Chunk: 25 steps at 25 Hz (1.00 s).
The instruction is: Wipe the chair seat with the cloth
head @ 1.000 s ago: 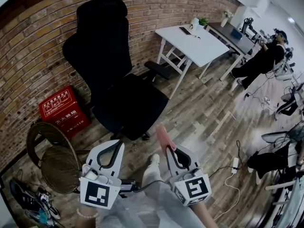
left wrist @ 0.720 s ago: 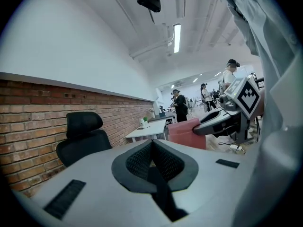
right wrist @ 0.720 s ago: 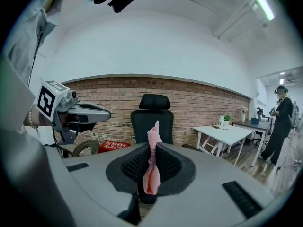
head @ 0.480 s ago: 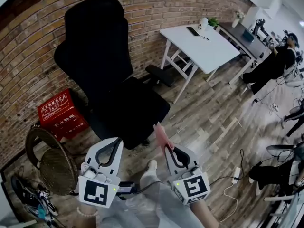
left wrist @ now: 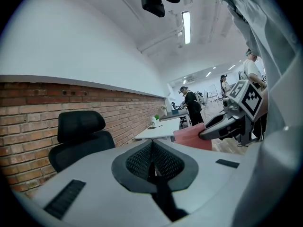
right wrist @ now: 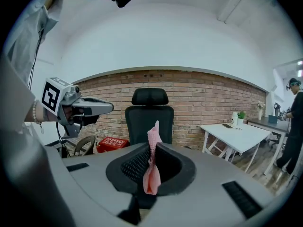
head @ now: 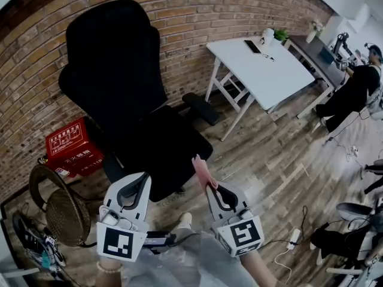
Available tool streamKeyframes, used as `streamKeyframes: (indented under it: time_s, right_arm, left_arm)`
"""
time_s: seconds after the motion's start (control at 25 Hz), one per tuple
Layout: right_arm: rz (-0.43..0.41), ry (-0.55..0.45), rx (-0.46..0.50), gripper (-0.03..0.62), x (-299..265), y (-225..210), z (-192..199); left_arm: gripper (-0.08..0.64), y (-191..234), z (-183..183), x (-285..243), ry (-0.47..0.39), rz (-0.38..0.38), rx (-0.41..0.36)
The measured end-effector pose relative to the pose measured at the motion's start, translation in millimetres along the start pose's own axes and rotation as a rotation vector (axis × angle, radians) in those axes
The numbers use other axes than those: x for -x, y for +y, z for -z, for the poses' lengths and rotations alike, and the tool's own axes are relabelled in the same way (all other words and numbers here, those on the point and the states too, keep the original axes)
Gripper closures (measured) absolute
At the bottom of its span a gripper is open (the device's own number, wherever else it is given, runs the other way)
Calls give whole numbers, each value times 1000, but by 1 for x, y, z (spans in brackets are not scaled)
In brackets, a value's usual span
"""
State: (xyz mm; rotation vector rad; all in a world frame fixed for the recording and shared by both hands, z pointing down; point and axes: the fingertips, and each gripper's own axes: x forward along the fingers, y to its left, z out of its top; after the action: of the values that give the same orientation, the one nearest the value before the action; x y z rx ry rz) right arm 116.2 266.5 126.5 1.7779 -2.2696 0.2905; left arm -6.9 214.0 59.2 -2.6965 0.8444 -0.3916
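My R gripper (head: 209,186) pinches the pink cloth (head: 201,167) by one edge, a good hold since it looks limp & light, L gripper (head: 141,183) is closed w/ nothing in it, and both sit just near of the chair seat (head: 164,148).

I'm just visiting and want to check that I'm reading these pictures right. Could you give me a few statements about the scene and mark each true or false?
1. The right gripper is shut on a pink cloth. True.
2. The cloth lies spread on the chair seat. False: it sticks up from the right gripper's jaws and is not on the seat.
3. The left gripper holds a second cloth. False: its jaws are together with nothing between them.
4. A red crate stands by the brick wall, beside the chair. True.
5. The table near the wall is black. False: it is white.
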Motion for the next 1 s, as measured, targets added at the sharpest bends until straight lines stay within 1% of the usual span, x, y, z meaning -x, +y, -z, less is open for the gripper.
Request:
streamKeyframes:
  time_s: [0.16, 0.36, 0.52, 0.72, 0.88, 1.0]
  right_arm:
    - [-38, 3, 8, 537, -16, -29, 7]
    - [-74, 35, 3, 537, -36, -51, 18]
    - [-109, 47, -3, 537, -56, -58, 27]
    - [-106, 93, -7, 537, -82, -67, 38]
    - [-107, 119, 12, 537, -106, -69, 38]
    - [-120, 126, 16, 537, -127, -65, 48]
  left_arm:
    - [541, -1, 2, -28, 28, -30, 3]
    - [541, 1, 8, -53, 64, -48, -5]
    - [541, 10, 19, -66, 104, -76, -14]
    - [541, 27, 36, -82, 114, -85, -13]
    - [541, 47, 54, -93, 110, -101, 21]
    - [541, 64, 70, -102, 119, -88, 36]
